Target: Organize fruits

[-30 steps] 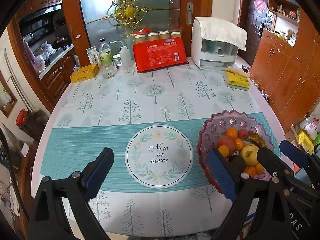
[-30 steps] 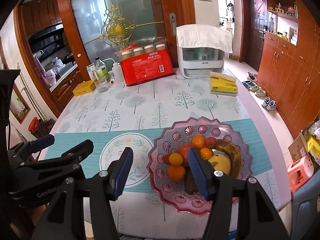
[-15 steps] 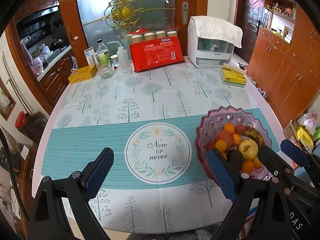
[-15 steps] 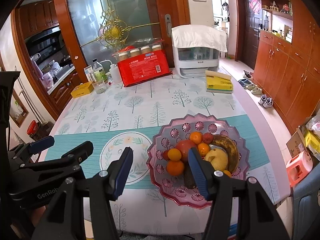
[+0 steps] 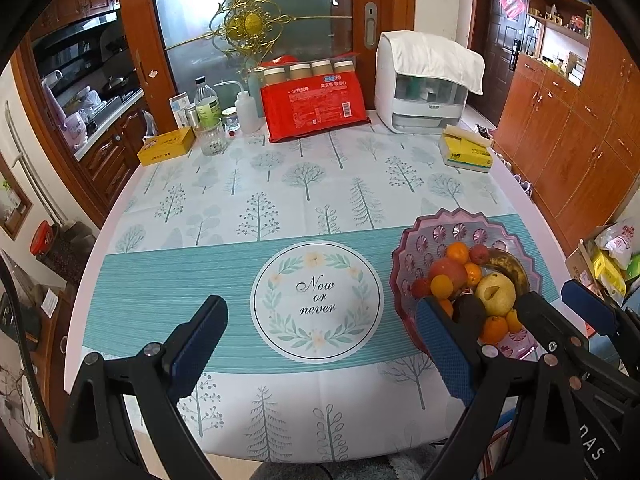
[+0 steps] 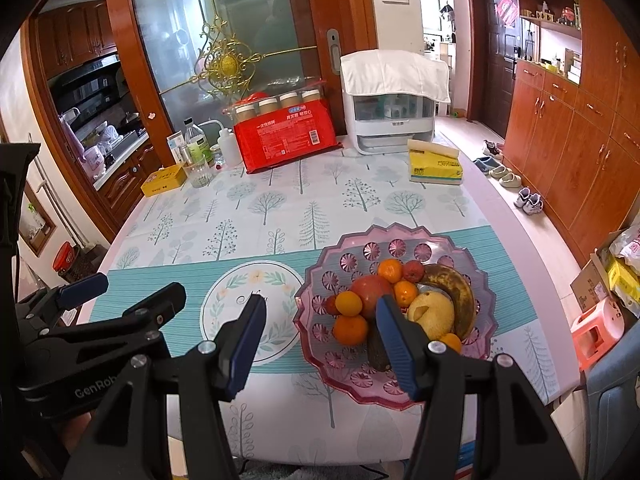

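Observation:
A pink scalloped fruit bowl (image 6: 408, 240) stands on the table's near right; it also shows in the left wrist view (image 5: 460, 224). It holds several oranges (image 6: 351, 329), a red apple (image 6: 370, 290), a yellow pear (image 6: 434, 310), a browned banana (image 6: 456, 286) and a dark avocado (image 6: 377, 350). My right gripper (image 6: 320, 342) is open and empty, above the bowl's near left rim. My left gripper (image 5: 320, 344) is open and empty over the round "Now or never" print (image 5: 316, 300), left of the bowl.
At the table's far edge stand a red package (image 5: 316, 110), a white appliance under a cloth (image 5: 426, 84), bottles and a glass (image 5: 212, 140) and a yellow box (image 5: 166, 146). A yellow tissue pack (image 5: 466, 152) lies at the far right. Wooden cabinets (image 6: 580, 128) line the right wall.
Both grippers have drawn back and up from the table, so more of the tablecloth's near edge shows. Both stay open. The fruit has not moved.

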Tool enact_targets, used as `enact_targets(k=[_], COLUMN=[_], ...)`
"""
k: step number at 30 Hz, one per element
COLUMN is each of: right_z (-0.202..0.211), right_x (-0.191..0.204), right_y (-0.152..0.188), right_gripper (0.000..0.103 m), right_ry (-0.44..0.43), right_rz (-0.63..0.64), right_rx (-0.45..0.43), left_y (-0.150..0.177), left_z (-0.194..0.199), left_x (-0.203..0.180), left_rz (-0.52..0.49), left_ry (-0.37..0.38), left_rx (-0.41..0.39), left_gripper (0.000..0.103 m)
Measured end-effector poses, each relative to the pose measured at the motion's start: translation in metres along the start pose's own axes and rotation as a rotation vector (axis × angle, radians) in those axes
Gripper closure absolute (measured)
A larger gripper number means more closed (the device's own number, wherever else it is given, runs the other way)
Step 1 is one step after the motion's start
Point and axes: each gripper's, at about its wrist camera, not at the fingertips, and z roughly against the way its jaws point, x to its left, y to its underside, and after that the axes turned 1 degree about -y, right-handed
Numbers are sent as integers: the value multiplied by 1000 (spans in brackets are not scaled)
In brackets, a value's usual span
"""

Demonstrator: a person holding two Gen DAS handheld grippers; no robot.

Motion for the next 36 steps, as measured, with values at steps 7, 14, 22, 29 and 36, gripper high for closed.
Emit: enact_targets(k=[7,14,22,29,36], right_z=[3,1,-2,-2,-4], right_x=[1,3,3,3,2], right_y=[4,5,6,7,8], right_gripper=[45,45,45,45,45], right_ry=[0,-1,-1,-1,-2], right_rz=[-1,-4,-6,-8,-9], right_rx=[7,15,18,21,23], left_y=[-1,-1,-1,-2,-1], left_z=[0,-3,-3,-4,-4], left_x=[3,3,3,3,3], left_rz=[4,4,4,4,5], left_ry=[-4,-7,-8,-7,-7], left_rx=[13,21,20,22,26], left_gripper=[9,9,9,9,9])
